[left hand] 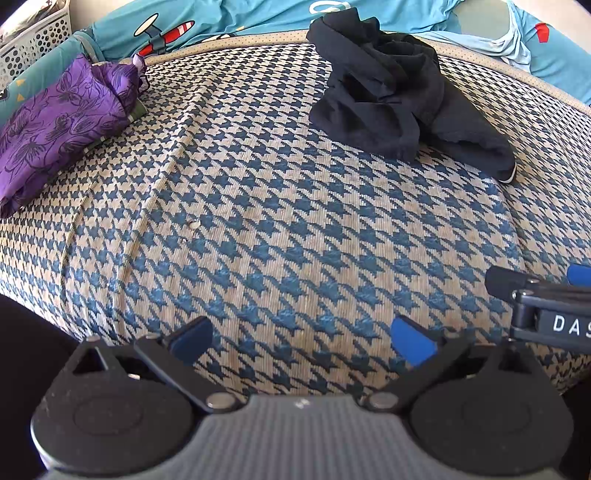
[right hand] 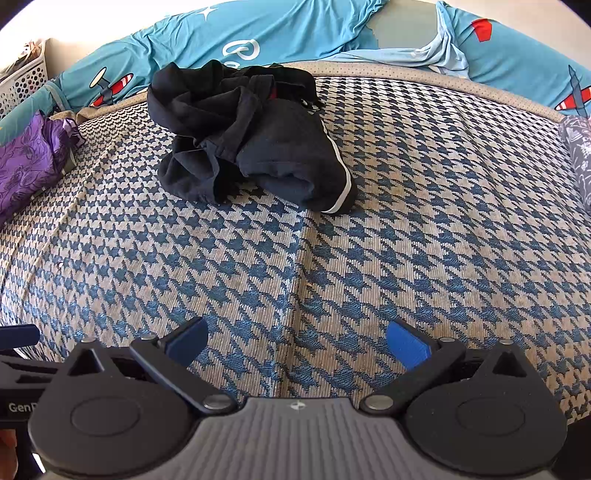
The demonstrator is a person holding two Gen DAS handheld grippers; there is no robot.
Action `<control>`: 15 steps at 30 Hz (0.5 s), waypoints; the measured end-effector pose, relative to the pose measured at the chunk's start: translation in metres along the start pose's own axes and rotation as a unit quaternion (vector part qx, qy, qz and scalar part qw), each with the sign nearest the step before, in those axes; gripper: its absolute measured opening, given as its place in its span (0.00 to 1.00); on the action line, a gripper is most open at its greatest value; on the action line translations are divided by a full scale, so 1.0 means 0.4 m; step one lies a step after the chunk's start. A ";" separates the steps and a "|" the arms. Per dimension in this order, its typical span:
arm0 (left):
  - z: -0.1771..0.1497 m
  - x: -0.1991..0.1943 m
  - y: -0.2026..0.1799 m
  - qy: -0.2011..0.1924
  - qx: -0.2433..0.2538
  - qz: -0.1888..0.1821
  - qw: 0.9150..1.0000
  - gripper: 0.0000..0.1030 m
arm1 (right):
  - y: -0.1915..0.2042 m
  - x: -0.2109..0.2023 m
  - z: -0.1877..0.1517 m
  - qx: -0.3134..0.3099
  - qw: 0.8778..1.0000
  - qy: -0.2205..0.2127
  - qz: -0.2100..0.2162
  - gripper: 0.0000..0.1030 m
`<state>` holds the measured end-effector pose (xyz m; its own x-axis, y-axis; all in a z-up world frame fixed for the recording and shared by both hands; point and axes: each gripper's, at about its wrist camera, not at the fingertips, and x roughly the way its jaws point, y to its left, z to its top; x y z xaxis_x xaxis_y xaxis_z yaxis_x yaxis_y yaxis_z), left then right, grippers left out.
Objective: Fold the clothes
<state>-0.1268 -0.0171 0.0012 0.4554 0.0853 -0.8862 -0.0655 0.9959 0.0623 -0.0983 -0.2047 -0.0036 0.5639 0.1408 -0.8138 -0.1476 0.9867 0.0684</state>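
Note:
A crumpled black garment [left hand: 399, 92] with a white side stripe lies in a heap on the blue-and-beige houndstooth bed cover [left hand: 258, 229], toward the far side. From the right wrist view the same black garment [right hand: 247, 136] sits left of centre, its white stripe facing right. My left gripper [left hand: 303, 341] hovers open over bare cover near the front edge, well short of the heap. My right gripper [right hand: 297, 345] is open too, with nothing between its blue pads, and its fingers show at the right edge of the left wrist view.
A folded purple floral cloth [left hand: 62, 122] lies at the left of the cover. A teal cartoon-print sheet [right hand: 295, 33] is bunched along the back. A white perforated basket [left hand: 33, 40] stands far left, and a grey patterned fabric [right hand: 578, 155] is at the right edge.

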 end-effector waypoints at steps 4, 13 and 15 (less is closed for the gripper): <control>-0.002 0.002 0.002 0.000 0.000 0.000 1.000 1.00 | 0.000 0.001 -0.001 0.000 1.000 0.000 0.000 1.00; -0.003 0.006 0.002 0.001 -0.001 0.001 1.000 1.00 | -0.002 0.001 -0.002 0.000 1.000 0.001 -0.001 1.00; -0.002 0.007 0.002 0.001 -0.001 0.001 1.000 1.00 | -0.002 0.002 -0.002 0.000 1.000 0.001 -0.002 1.00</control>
<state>-0.1264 -0.0160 -0.0016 0.4527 0.0869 -0.8874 -0.0679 0.9957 0.0629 -0.0984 -0.2055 -0.0045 0.5633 0.1371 -0.8148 -0.1458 0.9872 0.0653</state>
